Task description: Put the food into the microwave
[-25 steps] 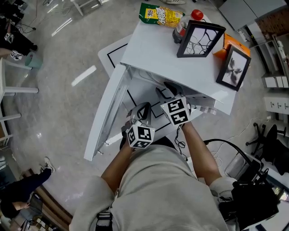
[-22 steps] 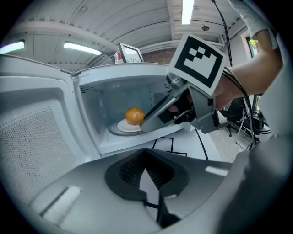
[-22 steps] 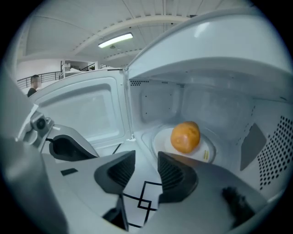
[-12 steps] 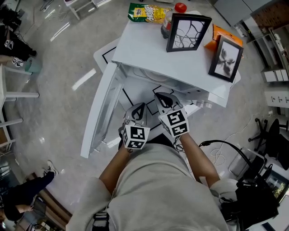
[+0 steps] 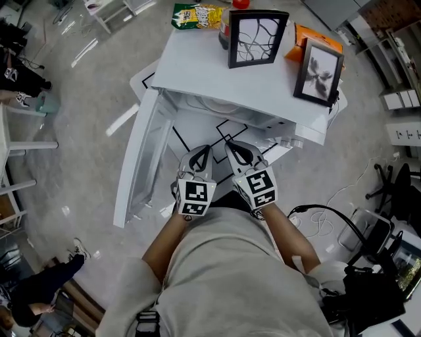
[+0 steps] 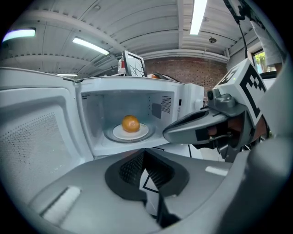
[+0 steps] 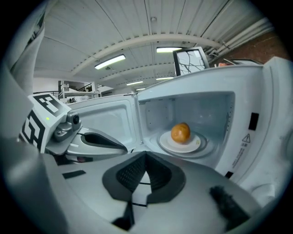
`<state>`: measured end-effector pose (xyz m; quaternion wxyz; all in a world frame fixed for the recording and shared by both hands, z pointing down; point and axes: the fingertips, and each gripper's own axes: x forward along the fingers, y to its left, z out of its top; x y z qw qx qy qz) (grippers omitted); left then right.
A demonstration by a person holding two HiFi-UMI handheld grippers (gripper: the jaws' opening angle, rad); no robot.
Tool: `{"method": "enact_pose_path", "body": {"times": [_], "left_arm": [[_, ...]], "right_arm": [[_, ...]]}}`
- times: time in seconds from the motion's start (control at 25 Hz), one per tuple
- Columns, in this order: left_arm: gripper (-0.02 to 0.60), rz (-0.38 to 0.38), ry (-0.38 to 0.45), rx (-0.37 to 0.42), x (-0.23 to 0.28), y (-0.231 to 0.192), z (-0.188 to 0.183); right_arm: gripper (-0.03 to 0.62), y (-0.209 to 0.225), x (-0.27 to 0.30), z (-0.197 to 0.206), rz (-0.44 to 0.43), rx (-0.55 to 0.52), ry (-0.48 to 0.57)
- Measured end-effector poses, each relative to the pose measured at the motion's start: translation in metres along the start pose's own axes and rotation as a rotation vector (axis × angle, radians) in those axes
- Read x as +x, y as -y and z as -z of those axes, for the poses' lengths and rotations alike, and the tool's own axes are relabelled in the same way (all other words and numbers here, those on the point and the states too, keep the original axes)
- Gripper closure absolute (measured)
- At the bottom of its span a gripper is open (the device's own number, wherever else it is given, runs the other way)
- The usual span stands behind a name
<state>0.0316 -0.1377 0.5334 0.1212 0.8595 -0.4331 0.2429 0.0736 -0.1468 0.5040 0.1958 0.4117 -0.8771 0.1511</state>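
The microwave [image 5: 217, 72] stands with its door [image 5: 139, 161] swung wide to the left. On its flat top lie a snack bag [image 5: 196, 16] at the far edge and two picture frames [image 5: 256, 38] standing to the right.

In front of the open mouth the person holds both claws side by side. The left claw [image 5: 199, 156] has its jaws pressed together with nothing between them. Just right of it, the right claw [image 5: 237, 150] is also pressed together and empty. A second ago the right claw reached further forward, up at the microwave's mouth. It has since drawn back until it sits level with the left claw. The microwave also now lies nearer the top of the head view than before.

Both gripper views look straight into the lit cavity. There an orange [image 6: 130, 123] rests on a white plate [image 6: 143, 133] in the middle of the turntable, well clear of both claws. From the right gripper view the orange [image 7: 181, 132] sits slightly right of centre.
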Motion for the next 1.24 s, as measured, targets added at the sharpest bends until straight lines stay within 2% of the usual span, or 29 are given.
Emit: {"method": "enact_pose_path", "body": {"times": [0.28, 0.64, 1.24], "left_arm": [[0.574, 0.027, 0.053, -0.065, -0.004, 0.008, -0.022], [0.574, 0.035, 0.051, -0.026, -0.002, 0.015, -0.025], [0.574, 0.037, 0.036, -0.026, 0.006, 0.019, -0.025]], "right_arm": [[0.583, 0.007, -0.012, -0.010, 0.051, -0.037, 0.056], [0.583, 0.007, -0.017, -0.008, 0.052, -0.035, 0.063], [0.583, 0.011, -0.014, -0.011, 0.037, -0.059, 0.057]]}}
